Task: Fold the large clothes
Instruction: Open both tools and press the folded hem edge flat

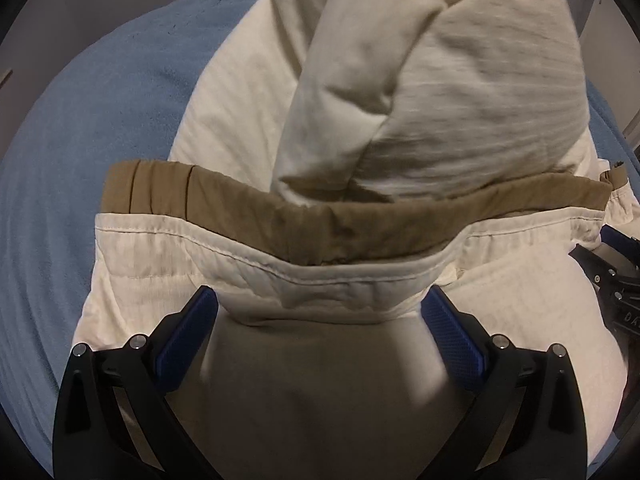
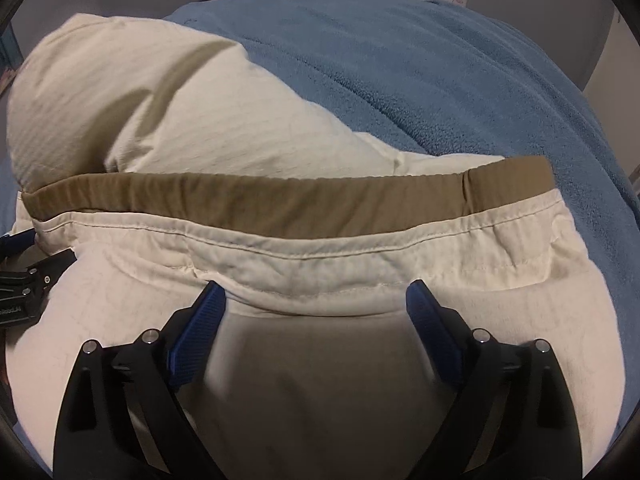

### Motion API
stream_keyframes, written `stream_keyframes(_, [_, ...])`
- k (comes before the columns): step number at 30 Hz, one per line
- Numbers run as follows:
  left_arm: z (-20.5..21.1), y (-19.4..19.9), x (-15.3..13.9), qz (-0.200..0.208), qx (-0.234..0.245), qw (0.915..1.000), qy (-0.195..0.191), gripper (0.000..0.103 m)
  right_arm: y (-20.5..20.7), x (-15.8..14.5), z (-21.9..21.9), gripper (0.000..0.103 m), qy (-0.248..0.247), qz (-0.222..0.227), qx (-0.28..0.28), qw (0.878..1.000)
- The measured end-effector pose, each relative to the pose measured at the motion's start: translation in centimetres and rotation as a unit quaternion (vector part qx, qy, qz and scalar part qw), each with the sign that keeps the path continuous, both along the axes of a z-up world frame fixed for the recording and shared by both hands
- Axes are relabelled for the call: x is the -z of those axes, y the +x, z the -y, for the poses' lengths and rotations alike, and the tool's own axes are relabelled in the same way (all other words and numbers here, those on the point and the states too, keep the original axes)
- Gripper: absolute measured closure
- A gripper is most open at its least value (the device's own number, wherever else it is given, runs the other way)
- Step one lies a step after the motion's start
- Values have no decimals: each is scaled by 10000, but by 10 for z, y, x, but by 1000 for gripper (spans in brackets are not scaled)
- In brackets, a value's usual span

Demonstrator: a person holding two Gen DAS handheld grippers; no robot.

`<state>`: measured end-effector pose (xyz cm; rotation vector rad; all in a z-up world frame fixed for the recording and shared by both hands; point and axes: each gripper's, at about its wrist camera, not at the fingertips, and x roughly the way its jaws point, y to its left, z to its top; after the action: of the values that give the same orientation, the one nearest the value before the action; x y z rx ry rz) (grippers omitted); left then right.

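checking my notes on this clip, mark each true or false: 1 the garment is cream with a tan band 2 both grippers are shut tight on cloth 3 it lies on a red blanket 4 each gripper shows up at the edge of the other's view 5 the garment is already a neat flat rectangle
1. True. The cream garment has a tan band along its inner edge.
2. False. The left gripper and right gripper both stand open, the stitched hem bulging between their fingers.
3. False. It lies on a blue blanket.
4. True. The right gripper sits at the right edge of the left view, the left gripper at the left edge of the right view.
5. False. Part of it is bunched up in a puffy heap.
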<state>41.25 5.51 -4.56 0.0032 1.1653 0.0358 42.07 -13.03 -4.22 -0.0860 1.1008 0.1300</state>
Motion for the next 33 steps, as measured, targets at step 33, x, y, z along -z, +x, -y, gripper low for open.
stream_keyframes(33, [20,-7,15,110,-18,9998,149,5,-9,12,-1,16,-15,65,20,10000])
